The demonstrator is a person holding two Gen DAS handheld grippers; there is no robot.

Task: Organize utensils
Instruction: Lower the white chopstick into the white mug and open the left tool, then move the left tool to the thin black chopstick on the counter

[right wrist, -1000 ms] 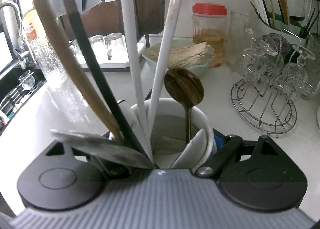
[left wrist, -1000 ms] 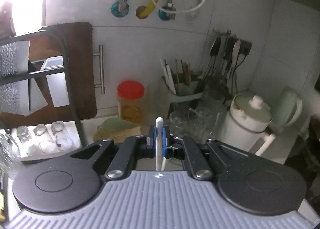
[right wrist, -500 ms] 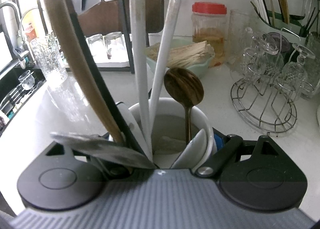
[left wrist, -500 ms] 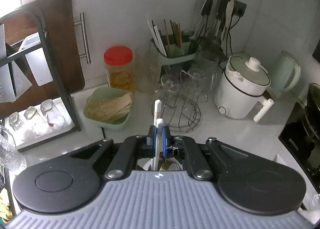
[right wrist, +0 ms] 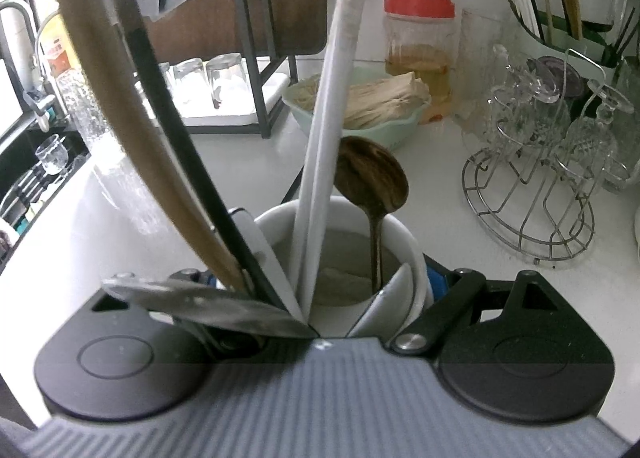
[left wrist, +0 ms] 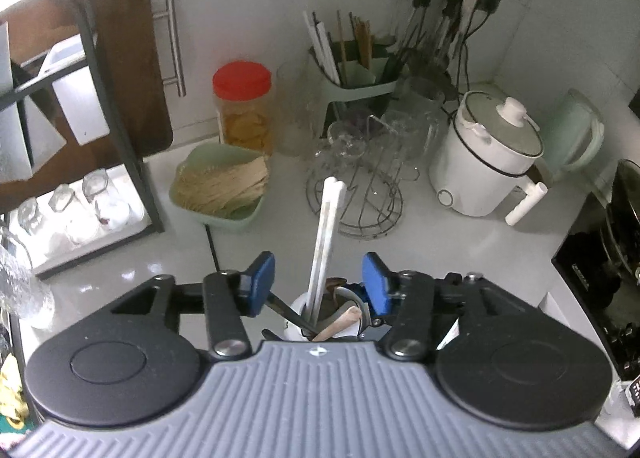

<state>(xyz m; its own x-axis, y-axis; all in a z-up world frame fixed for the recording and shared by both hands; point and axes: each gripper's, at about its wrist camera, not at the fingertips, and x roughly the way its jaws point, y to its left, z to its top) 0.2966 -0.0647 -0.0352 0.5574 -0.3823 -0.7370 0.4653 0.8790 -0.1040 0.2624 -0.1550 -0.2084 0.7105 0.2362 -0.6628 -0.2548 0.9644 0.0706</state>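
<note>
Now my left gripper [left wrist: 319, 290] is opening, its blue pads [left wrist: 260, 284] well clear on either side of the white chopsticks [left wrist: 325, 242], which stand loose in the white cup [right wrist: 412, 254] below and touch neither pad. My right gripper [right wrist: 320, 282] is clamped around that cup, holding it on the white counter [left wrist: 460, 242]. Inside it lean the chopsticks, a dark wooden spoon [right wrist: 370, 181], a tan wooden handle [right wrist: 104, 73] and a black handle [right wrist: 168, 113].

Left tongs [left wrist: 318, 284] opening; right tongs [right wrist: 320, 282] clamped
</note>
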